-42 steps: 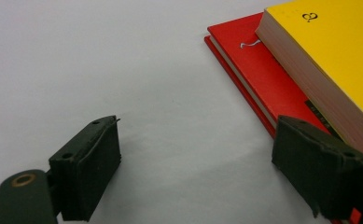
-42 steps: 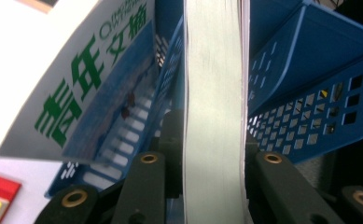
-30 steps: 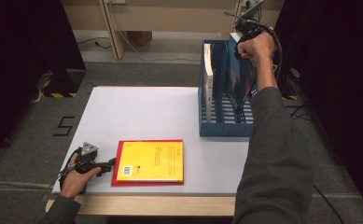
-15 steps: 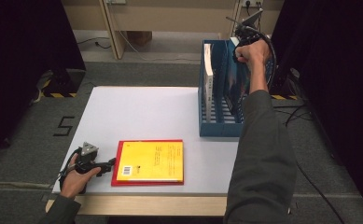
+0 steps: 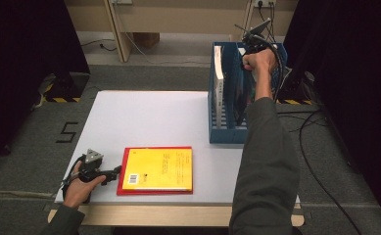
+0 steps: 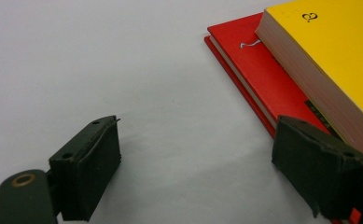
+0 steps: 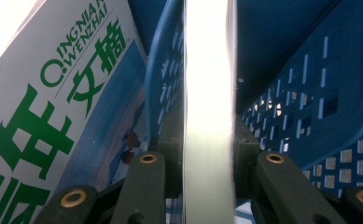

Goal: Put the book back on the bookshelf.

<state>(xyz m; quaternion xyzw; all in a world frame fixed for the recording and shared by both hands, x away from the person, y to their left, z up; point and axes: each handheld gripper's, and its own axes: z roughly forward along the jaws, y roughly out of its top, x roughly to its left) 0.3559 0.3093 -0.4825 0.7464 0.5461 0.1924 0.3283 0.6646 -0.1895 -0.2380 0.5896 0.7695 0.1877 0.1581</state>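
Note:
At the table's back right stands a blue file rack (image 5: 226, 135) (image 7: 310, 93). My right gripper (image 5: 247, 65) (image 7: 207, 140) points down into its middle slot, shut on the top edge of a dark-covered book (image 5: 239, 98) whose pale page edge (image 7: 207, 70) runs up between the jaws. A white-and-blue book with green characters (image 5: 219, 78) (image 7: 53, 116) stands in the slot to the left. At the front left my left gripper (image 5: 115, 172) (image 6: 198, 158) rests on the table, open, its jaws beside a yellow book (image 5: 161, 169) (image 6: 338, 51) that lies on a red book (image 5: 121, 172) (image 6: 263, 79).
The white table (image 5: 149, 117) is bare between the flat books and the rack. A person's right sleeve (image 5: 266, 161) reaches across the table's right side. Cables (image 5: 315, 127) lie on the floor right of the table.
My right hand has sunk with the dark book, which now sits lower in the rack's middle slot. The left gripper and the flat books have not moved.

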